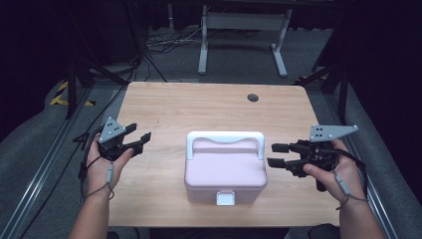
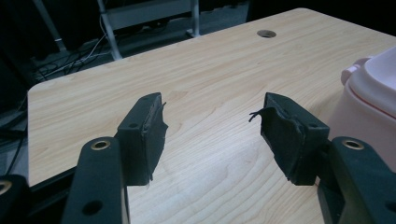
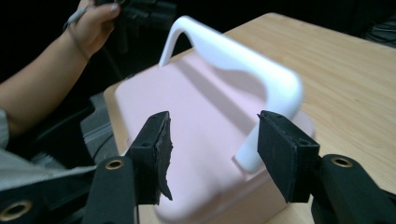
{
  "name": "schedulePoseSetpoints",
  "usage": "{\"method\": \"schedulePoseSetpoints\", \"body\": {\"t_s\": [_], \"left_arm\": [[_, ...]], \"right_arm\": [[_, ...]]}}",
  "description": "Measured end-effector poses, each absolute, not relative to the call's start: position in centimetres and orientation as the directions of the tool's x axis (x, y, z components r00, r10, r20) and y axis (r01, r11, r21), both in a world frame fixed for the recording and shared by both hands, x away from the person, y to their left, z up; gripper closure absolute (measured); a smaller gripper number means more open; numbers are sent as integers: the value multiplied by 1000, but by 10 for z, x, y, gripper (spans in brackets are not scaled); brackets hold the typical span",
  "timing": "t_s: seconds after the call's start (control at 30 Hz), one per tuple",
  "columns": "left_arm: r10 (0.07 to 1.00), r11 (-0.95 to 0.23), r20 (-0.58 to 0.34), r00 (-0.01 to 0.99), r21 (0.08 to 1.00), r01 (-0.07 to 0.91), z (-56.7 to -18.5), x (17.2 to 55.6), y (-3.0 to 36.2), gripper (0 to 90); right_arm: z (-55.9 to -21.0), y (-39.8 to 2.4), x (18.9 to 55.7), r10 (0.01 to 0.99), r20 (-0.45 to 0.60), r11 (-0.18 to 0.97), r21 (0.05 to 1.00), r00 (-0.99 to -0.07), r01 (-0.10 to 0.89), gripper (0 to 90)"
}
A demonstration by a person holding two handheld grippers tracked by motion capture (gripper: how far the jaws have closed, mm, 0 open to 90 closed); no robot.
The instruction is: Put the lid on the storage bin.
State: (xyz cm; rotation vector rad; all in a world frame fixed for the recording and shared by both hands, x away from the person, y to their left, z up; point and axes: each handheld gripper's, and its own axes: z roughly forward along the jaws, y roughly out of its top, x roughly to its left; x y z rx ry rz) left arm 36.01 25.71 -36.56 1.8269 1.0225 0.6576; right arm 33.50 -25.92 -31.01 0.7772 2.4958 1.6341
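In the high view, a pink box point(image 1: 225, 172) with a white handle point(image 1: 225, 139) and a white latch point(image 1: 225, 198) sits on the wooden table point(image 1: 199, 104), toward its six o'clock edge and roughly centred. The left gripper point(image 1: 141, 140) is held at about nine o'clock from the box, well apart from it, its jaws spread and pointing toward three o'clock with nothing between them. The right gripper point(image 1: 276, 155) sits at three o'clock from the box, just beside its side wall; its jaws stand apart and hold nothing. A round cable hole point(image 1: 253, 97) lies near the table's twelve o'clock edge.

In the left gripper view, the left gripper point(image 2: 212, 126) has its jaws wide open over bare table point(image 2: 140, 79) (the pads look frayed at the edges). The pink box point(image 2: 369, 98) shows at three o'clock, clear of the jaws.

In the right gripper view, the right gripper point(image 3: 214, 149) has its jaws parted, gripping nothing. Beyond them lies the lid of the pink box point(image 3: 187, 116), and the white handle point(image 3: 243, 70) arches up near the jaw at three o'clock. The person's other hand point(image 3: 93, 21) appears at eleven o'clock.
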Motion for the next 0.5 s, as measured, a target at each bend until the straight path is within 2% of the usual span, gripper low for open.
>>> {"method": "schedulePoseSetpoints", "body": {"t_s": [0.2, 0.23, 0.33, 0.37, 0.5], "left_arm": [[862, -238, 16, 506, 895, 377, -367, 357, 259, 401], [862, -238, 16, 506, 895, 378, -368, 356, 259, 401], [865, -242, 19, 501, 891, 384, -370, 356, 260, 399], [866, -243, 18, 500, 889, 387, -370, 356, 261, 399], [867, -242, 17, 498, 887, 392, -371, 358, 262, 394]], "right_arm": [[-311, -270, 349, 522, 206, 245, 893, -828, 377, 442], [-312, -272, 352, 537, 194, 241, 897, -821, 371, 408], [-314, -281, 361, 598, 142, 233, 911, -789, 341, 399], [-316, -286, 364, 621, 121, 237, 913, -774, 333, 370], [-325, -303, 375, 706, 85, 245, 902, -703, 356, 331]]}}
